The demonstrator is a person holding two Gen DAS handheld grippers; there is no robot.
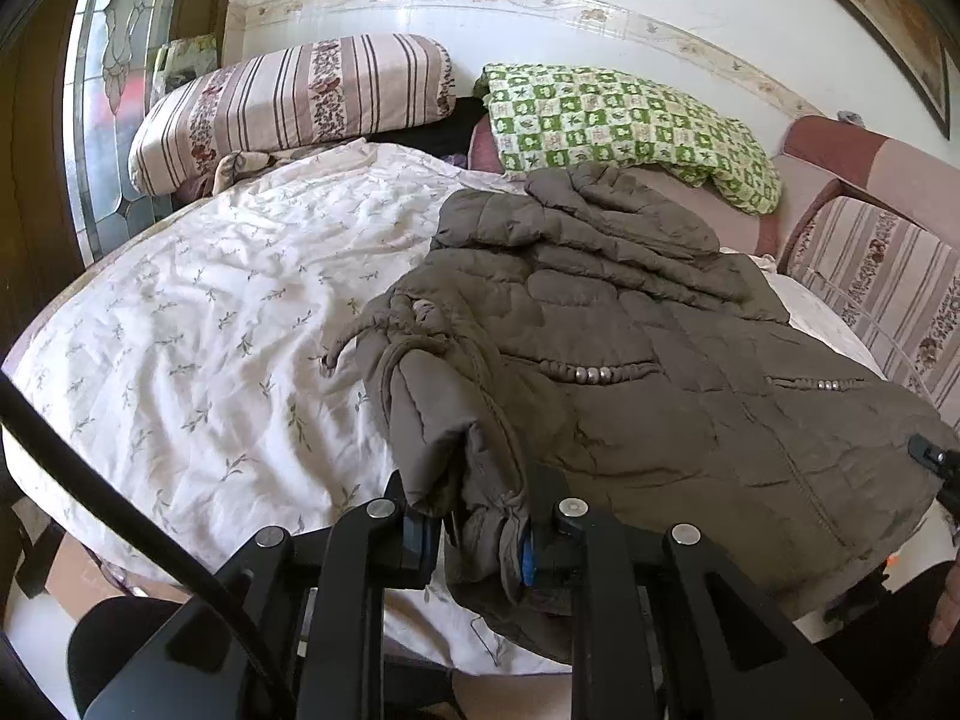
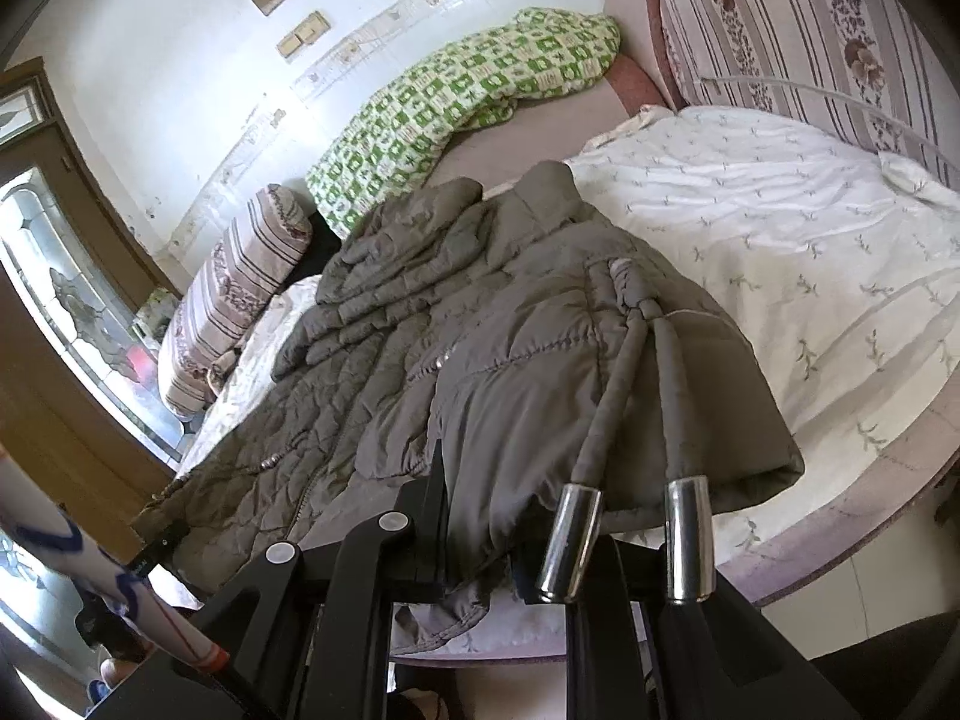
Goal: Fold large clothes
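1. Brown quilted coat (image 1: 630,360) lies on the bed (image 1: 180,330), its long axis running away from both grippers toward the pillows.
2. Left gripper (image 1: 480,534) pinches the near hem corner; right gripper (image 2: 480,546) pinches the other (cord ends dangle beside it).
3. Both hands equally near; the fold likely goes forward.

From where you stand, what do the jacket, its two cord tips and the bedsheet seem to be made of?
Jacket: probably padded synthetic, nylon or polyester; puffy stitched quilting, matte brown-grey shell with a faint sheen.
Cord tips: metal, apparently polished; bright mirror-like reflections on short cylinders.
Bedsheet: likely thin cotton or a blend; soft fine creases, matte white with small printed sprigs.
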